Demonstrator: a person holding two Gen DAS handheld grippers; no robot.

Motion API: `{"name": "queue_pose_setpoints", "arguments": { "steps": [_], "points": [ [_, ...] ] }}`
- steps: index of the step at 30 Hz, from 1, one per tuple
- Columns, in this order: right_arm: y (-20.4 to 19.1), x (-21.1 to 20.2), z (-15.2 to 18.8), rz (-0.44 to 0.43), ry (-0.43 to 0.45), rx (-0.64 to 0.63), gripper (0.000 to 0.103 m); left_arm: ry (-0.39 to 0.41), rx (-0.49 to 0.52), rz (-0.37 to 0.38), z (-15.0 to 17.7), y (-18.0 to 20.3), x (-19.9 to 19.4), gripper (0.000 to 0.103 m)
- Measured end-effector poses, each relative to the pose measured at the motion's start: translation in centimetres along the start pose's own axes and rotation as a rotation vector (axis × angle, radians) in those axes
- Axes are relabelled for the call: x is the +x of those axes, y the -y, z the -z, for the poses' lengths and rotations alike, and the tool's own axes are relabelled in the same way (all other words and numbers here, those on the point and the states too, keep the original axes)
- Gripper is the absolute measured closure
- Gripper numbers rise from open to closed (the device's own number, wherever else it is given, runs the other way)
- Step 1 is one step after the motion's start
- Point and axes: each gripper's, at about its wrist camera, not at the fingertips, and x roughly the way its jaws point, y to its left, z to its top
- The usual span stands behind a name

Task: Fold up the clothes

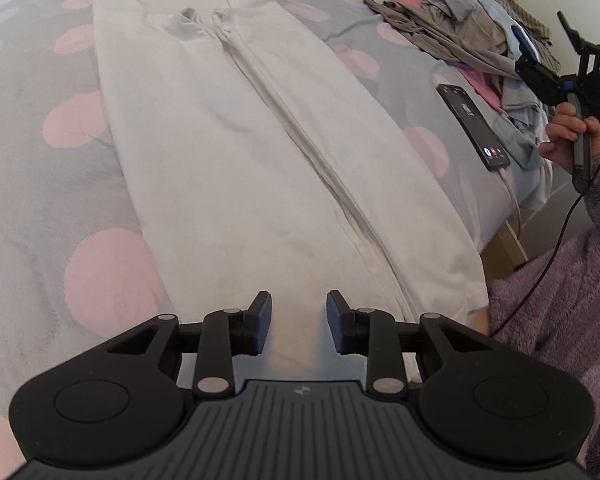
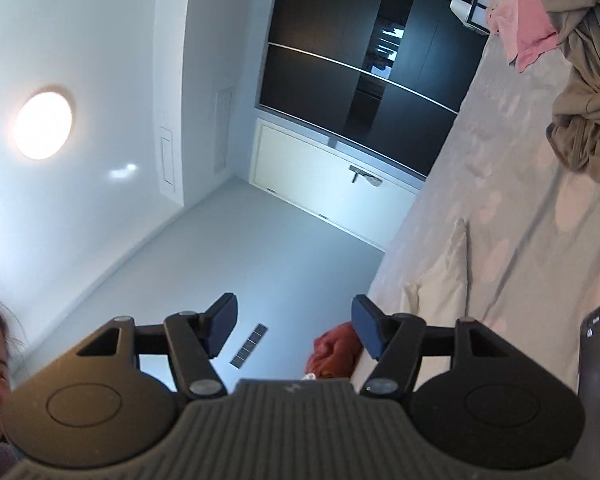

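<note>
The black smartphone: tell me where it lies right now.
In the left wrist view, the black smartphone lies on the right side of the spotted grey bedspread, between the folded white garment and the heap of grey clothes.

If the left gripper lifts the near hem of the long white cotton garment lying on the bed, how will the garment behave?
The long white cotton garment would probably drape limply: it lies flat with soft creases. Its folded-in side flaps may fall open, since nothing pins them. It seems light, and would likely slide over the dotted grey bedspread.
</note>
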Motion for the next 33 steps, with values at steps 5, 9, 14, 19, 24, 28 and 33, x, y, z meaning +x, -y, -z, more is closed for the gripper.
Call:
{"name": "queue_pose_setpoints", "arguments": {
  "steps": [5,9,14,19,24,28,33],
  "points": [
    [4.8,0.5,-1.7,-0.055,-0.011,0.088,0.036,0.001,-0.037,-0.016,-0.7,-0.5,0.6,0.076],
    [7.0,1.0,-1.8,-0.107,0.006,0.145,0.036,-0.013,-0.063,-0.032,-1.2,-1.1,1.4,0.076],
    [8.2,1.5,-1.9,-0.117,-0.006,0.180,0.036,-0.004,-0.074,-0.031,-1.9,-1.3,1.7,0.073],
    [10.4,1.5,-1.9,-0.074,-0.015,0.227,0.036,0.001,-0.075,-0.025,-2.0,-1.3,1.7,0.071],
    [8.9,2.0,-2.5,-0.126,0.008,0.197,0.035,0.011,-0.071,-0.023,-1.9,-1.0,1.5,0.071],
    [7.1,2.5,-2.8,-0.152,-0.010,0.170,0.031,0.022,-0.055,-0.018,-1.6,-0.8,0.7,0.065],
    [4.0,4.2,-2.5,-0.113,-0.106,0.110,0.031,0.013,-0.057,-0.012,-0.5,-1.1,-0.2,0.063]
  ]
}}
